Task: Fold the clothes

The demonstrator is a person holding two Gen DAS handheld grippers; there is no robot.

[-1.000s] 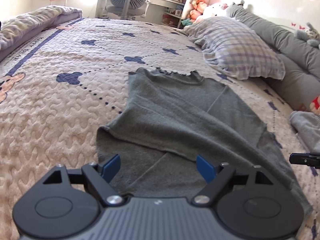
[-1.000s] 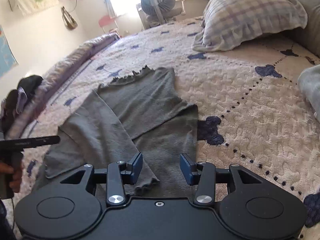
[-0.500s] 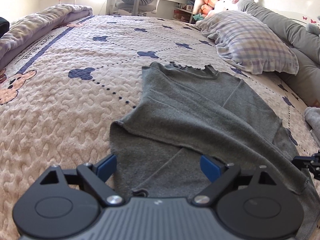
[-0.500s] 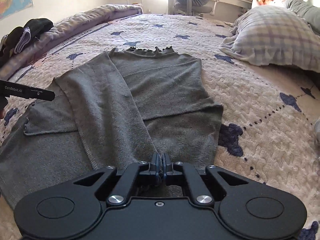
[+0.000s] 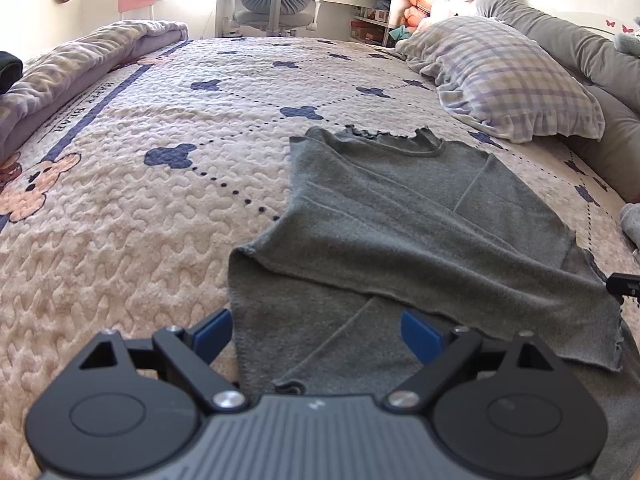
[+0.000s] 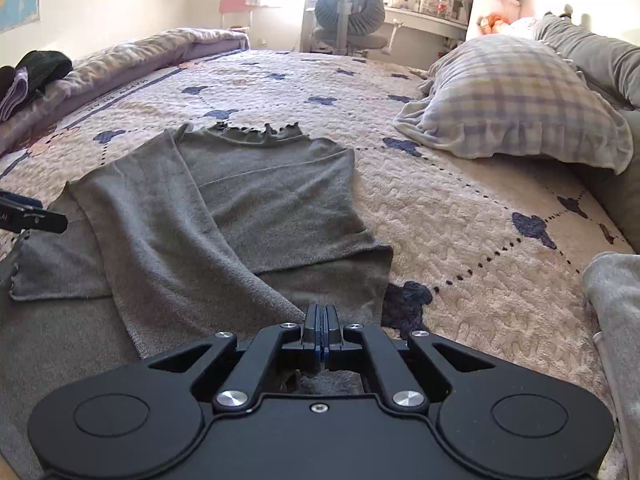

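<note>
Sweater: 1 grey sweater (image 5: 404,216) lying flat on the bed (image 5: 120,240), frilled neck pointing toward the far end, both sleeves folded across the body.
Edges: sweater's near hem running under both grippers; its left edge ending just inside the left hand-held gripper's left finger; bare quilt lying open to the left & beyond the neck, w/ plenty of room.
Right side: plaid pillow (image 6: 516,108) sitting well apart from the sweater; quilt btwn them staying bare.
Left hand-held gripper (image 5: 316,326): jaws standing wide, hovering over the lower hem, pads not pressing on cloth.
Right hand-held gripper (image 6: 321,320): jaws pressed together on a sleeve (image 6: 192,260) end at the sweater's lower right; cloth bunching behind the tips.
Counts: 2 grippers, 1 sweater, 1 pillow, 1 office chair (image 6: 348,12), 1 rolled blanket (image 5: 80,60) along the left edge.
Left view only: right gripper's tip peeking in at the far right edge, by a frilled cuff.
Right view only: dark clothes pile (image 6: 36,72) sitting on the blanket; pale grey garment (image 6: 616,312) lying at the right edge; left gripper's finger showing at the left.
</note>
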